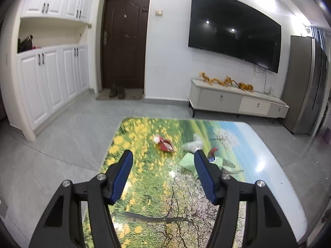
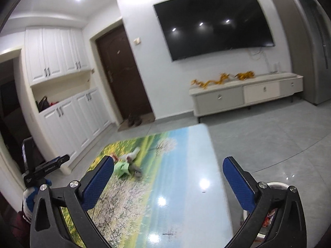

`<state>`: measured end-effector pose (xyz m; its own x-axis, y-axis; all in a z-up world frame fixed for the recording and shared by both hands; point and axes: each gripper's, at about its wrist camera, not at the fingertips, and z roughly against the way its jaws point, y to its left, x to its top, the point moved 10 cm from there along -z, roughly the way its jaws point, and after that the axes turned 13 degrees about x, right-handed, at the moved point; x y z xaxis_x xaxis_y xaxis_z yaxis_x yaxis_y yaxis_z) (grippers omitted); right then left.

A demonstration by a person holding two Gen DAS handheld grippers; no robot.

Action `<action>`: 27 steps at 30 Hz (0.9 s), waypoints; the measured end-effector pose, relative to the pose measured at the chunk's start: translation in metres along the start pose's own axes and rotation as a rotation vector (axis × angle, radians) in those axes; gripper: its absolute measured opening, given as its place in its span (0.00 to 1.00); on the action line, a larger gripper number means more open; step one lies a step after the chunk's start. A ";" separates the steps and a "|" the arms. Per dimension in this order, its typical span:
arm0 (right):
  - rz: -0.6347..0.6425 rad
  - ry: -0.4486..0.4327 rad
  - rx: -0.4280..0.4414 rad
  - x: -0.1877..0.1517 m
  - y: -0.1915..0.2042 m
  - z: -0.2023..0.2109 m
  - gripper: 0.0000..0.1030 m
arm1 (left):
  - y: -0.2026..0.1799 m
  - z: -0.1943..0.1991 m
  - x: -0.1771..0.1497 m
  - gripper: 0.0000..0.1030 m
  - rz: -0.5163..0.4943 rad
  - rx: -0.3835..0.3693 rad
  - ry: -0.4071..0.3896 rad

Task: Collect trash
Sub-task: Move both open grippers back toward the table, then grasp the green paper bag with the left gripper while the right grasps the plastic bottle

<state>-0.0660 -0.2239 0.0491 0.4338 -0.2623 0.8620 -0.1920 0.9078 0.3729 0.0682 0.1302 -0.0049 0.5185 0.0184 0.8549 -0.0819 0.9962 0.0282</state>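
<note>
- The table (image 1: 144, 186) fills the lower centre of your left wrist view. Its glossy top carries a printed landscape of yellow flowers and a blossoming tree.
- Your left gripper (image 1: 163, 157) sits at the bottom centre of that view. Its blue-padded jaws are spread, with nothing between them.
- Your right gripper (image 2: 168, 165) sits at the bottom of the right wrist view. Its jaws stand wide apart and empty above the table's sky-blue end.
- The white bin (image 2: 275, 188) shows at the lower right of the right wrist view, just beside the table edge and largely hidden behind the right jaw.
- The green paper (image 1: 187, 162) lies on the table at centre right, partly hidden behind the right-hand pad.
- The clear plastic bag (image 1: 191, 144) lies just above the green paper.
- The red wrapper (image 1: 165, 144) lies at centre frame, left of the bag.
</note>
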 end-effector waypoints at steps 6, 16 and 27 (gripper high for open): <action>-0.043 0.194 0.044 -0.030 -0.006 -0.072 0.99 | -0.032 -0.050 -0.026 0.58 -0.032 -0.092 0.131; -0.061 0.373 0.145 -0.057 -0.011 -0.173 0.70 | -0.097 -0.112 -0.034 0.50 -0.088 -0.209 0.228; -0.049 0.453 0.212 -0.067 0.000 -0.245 0.60 | -0.128 -0.162 -0.055 0.36 -0.153 -0.247 0.315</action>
<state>0.1201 -0.1261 -0.0929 0.7763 -0.0917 0.6237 -0.3161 0.7994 0.5110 0.1880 0.0156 -0.1392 0.7466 -0.1447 0.6493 0.2030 0.9791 -0.0152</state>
